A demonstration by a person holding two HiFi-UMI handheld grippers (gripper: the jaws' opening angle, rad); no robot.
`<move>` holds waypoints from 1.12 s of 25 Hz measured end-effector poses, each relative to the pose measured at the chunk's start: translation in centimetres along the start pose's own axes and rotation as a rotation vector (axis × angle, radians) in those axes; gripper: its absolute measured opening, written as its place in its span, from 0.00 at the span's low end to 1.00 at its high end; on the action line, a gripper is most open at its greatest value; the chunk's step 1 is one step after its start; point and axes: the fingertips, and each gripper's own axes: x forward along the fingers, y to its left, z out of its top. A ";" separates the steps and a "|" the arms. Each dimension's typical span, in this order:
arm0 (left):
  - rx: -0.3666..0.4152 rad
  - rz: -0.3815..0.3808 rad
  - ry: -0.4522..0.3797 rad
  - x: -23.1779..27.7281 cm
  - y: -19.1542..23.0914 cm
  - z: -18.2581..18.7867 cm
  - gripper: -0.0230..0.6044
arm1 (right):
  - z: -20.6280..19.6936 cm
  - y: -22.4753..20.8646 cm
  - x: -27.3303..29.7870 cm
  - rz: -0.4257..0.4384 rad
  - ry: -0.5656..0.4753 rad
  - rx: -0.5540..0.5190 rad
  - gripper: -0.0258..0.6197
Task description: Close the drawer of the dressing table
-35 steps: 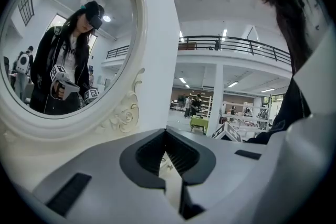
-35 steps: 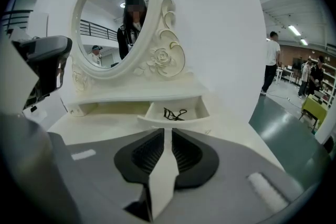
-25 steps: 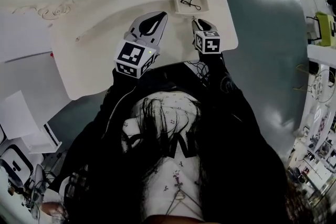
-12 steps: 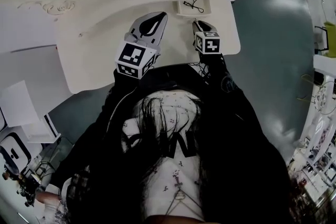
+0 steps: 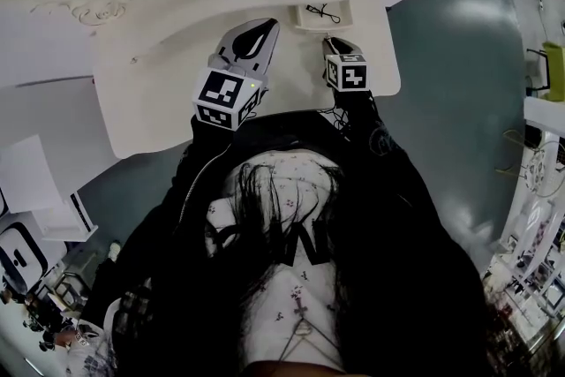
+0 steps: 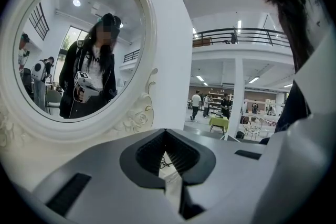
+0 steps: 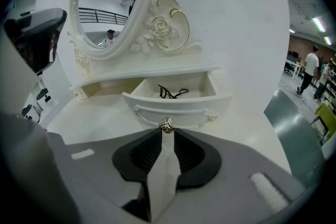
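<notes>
The drawer (image 7: 176, 105) of the dressing table is found pulled out from under the mirror (image 7: 107, 2), at the far edge of the tabletop (image 7: 97, 120) and toward its far right corner, so that its curved front overhangs the bare surface and a dark, cord-like item (image 7: 172, 93) is left exposed inside it. The right gripper (image 7: 167, 136) is held low over the tabletop and aimed squarely at the drawer front, its jaws brought together with their tips set right at the small metal knob (image 7: 167, 125); whether the knob is pinched or only touched cannot be told. This placement is judged to serve a straight push toward the far edge: with the jaws together a firm point is offered, and contact at the middle of the front should keep the drawer from skewing in its slot. The left gripper (image 6: 165, 136) is kept further left, over the middle of the tabletop and clear of the drawer, its jaws likewise together with nothing between them, and it is pointed up at the mirror rather than at any task item. It is judged to be parked there so that the drawer's path is not obstructed. The closing itself is not yet done, since the drawer is seen fully open
</notes>
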 end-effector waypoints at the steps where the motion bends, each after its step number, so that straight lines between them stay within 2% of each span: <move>1: 0.001 -0.001 0.000 0.0 -0.1 0.0 0.04 | 0.1 0.0 0.1 0.006 0.004 -0.001 0.17; 12: 0.002 0.033 -0.005 -0.4 0.6 0.2 0.04 | 0.4 0.5 0.6 0.019 0.003 -0.032 0.17; 28: -0.002 0.082 0.001 -1.7 1.5 -0.2 0.04 | 2.5 2.5 3.2 0.096 -0.015 -0.138 0.16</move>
